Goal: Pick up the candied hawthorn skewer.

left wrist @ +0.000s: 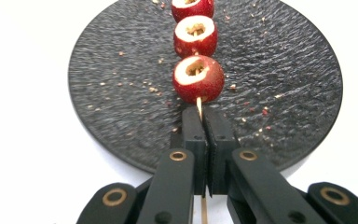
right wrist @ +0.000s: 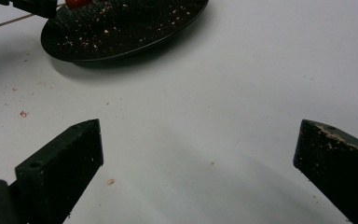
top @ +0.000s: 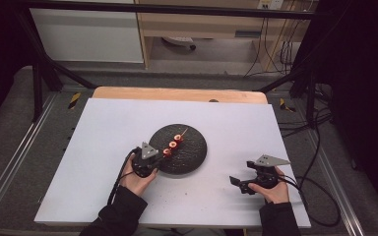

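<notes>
Jaws of the left tool (left wrist: 204,135) pinch shut on a thin wooden skewer (left wrist: 199,106) just below its lowest fruit (left wrist: 198,78), over the near rim of a black plate (left wrist: 121,102). Light and likely brittle, the stick wants a grip on bare wood. The right tool (right wrist: 198,158) rests wide open and empty on the white counter (right wrist: 261,70).

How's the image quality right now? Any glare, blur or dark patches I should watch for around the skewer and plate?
Left gripper view: the white table is overexposed, while the skewer and fruit pieces look sharp against the black plate. Right gripper view: the near jaws are slightly soft, and the plate casts a soft shadow. High view: dim surroundings, evenly lit table.
</notes>
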Tool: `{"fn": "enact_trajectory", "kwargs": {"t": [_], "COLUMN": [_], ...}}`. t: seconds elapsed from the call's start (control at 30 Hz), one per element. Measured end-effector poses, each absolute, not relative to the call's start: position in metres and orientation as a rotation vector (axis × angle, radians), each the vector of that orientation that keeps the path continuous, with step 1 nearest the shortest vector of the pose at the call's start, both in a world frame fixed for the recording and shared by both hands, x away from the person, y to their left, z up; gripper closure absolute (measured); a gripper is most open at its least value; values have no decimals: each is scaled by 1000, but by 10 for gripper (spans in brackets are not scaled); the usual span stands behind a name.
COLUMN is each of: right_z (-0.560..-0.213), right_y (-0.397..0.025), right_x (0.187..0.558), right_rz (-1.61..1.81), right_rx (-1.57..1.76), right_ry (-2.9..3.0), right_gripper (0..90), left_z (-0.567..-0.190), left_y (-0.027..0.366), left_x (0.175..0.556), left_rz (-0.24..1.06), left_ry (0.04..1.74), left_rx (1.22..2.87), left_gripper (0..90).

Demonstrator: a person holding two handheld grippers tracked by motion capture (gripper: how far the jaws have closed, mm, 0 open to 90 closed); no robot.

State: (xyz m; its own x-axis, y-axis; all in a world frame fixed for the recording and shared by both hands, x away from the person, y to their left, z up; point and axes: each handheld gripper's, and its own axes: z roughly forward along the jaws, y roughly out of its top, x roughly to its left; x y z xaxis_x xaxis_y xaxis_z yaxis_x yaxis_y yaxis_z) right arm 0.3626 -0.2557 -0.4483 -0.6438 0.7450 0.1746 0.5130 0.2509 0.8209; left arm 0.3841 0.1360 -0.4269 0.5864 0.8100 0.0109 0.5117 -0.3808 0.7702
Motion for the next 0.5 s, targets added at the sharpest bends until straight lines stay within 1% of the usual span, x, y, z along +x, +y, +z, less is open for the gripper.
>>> {"fn": "enact_trajectory", "kwargs": {"t": [0.5], "right_z": [-447], "right_y": [-249], "right_x": [363], "right_rz": [1366], "right_rx": [1184], "right_ry": [2272], "right_gripper": [20], "left_z": [-425], "left_y": [175], "left_x": [355], "left_rz": [514], "left_ry": [1002], "left_rx": [1986], "left_gripper": [883]}}
